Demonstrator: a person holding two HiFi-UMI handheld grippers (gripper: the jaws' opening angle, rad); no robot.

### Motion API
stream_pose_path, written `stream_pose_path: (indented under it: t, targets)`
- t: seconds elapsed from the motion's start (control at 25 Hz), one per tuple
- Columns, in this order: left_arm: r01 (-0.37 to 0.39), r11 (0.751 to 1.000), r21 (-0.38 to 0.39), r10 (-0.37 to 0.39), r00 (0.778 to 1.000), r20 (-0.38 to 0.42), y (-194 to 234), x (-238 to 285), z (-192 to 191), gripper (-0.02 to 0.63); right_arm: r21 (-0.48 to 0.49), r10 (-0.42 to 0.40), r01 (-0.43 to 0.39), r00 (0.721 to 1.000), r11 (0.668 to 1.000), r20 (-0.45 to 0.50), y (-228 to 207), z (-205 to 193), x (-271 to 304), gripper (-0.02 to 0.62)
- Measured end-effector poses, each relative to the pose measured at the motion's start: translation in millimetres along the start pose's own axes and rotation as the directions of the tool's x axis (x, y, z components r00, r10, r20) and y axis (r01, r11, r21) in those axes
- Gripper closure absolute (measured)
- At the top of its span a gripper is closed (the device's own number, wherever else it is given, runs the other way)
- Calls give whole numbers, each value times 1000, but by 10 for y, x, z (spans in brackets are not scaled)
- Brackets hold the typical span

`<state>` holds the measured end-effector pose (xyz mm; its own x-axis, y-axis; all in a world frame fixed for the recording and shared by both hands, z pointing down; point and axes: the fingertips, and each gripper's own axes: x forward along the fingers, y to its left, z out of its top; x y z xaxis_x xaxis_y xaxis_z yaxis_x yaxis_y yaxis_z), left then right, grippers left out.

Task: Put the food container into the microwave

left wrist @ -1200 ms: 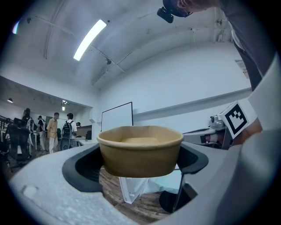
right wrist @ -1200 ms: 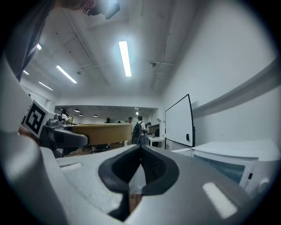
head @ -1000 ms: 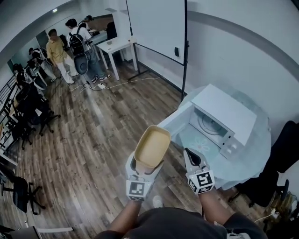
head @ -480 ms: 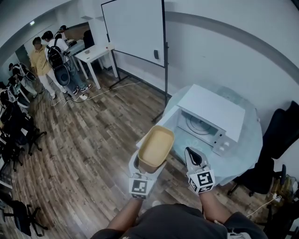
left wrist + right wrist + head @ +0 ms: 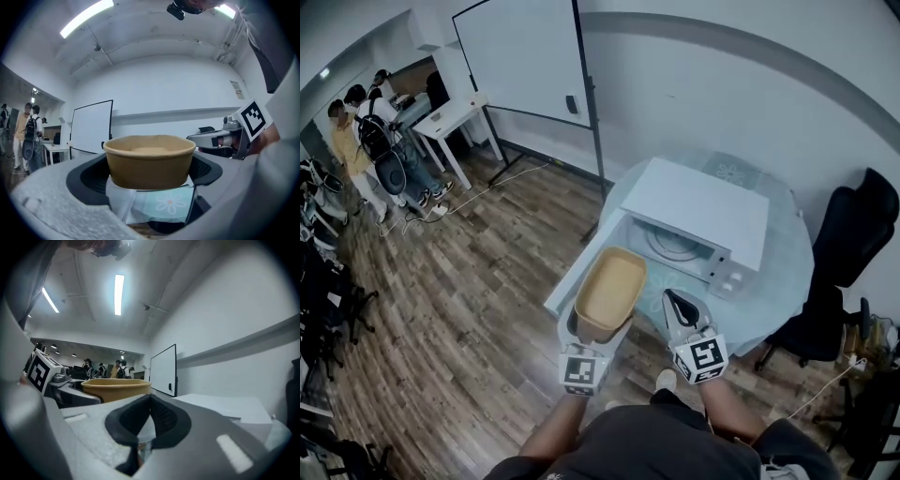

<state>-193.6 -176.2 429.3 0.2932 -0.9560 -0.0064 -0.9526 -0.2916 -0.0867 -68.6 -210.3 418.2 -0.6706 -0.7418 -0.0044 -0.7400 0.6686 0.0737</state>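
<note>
Wood-plank floor underfoot, person standing at the table edge. Left gripper (image 5: 592, 337) has its jaws spread wide and clamped on both sides of the food container (image 5: 609, 291), a tan tub that is upright and level, with nothing visible inside. Right gripper (image 5: 682, 309) is alongside with its jaws closed together and nothing in them, so it isn't helping w/ the carry.

Delta vs 1 s ago: grip and tub pose are unchanged, but the whole rig has closed in and turned. The microwave (image 5: 703, 211) was off to the right and is now nearly straight ahead. The tub now hangs over the swung-open door (image 5: 574, 274), just short of the cavity mouth, w/ the turntable (image 5: 677, 246) visible beyond it.

Meaning: approach is basically done, insertion isn't. The tub is still outside and in the air. My read is the next move is fwd and slightly right into the opening, keeping it level and clear of the door edge and top frame. Right gripper looks spare unless the door drifts.

Farther out: the pale-blue table cover (image 5: 792, 272), a black chair (image 5: 853, 234) on the right, a whiteboard (image 5: 520, 56), and ppl (image 5: 358, 122) far left. None are in the path.
</note>
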Motion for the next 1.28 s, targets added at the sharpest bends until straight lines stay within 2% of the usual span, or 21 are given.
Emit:
stream_pose_path:
  t: [0.44, 0.64, 0.92, 1.28]
  targets:
    - [48, 998, -42, -50, 998, -34, -373, 804, -216, 89, -2, -57, 57, 996, 998, -66, -843, -274, -49, 594]
    - [61, 997, -53, -63, 997, -47, -411, 1077, -339, 89, 10, -67, 68, 993, 998, -100, -1054, -447, 7, 594]
    - [55, 996, -74, -62, 993, -101, -423, 1376, -706, 89, 36, -71, 77, 988, 996, -139, -1297, -767, 140, 594]
    - [47, 995, -92, -61, 987, -150, -345, 1733, -1180, 89, 60, -54, 66, 981, 996, -188, -1395, -1193, 419, 594]
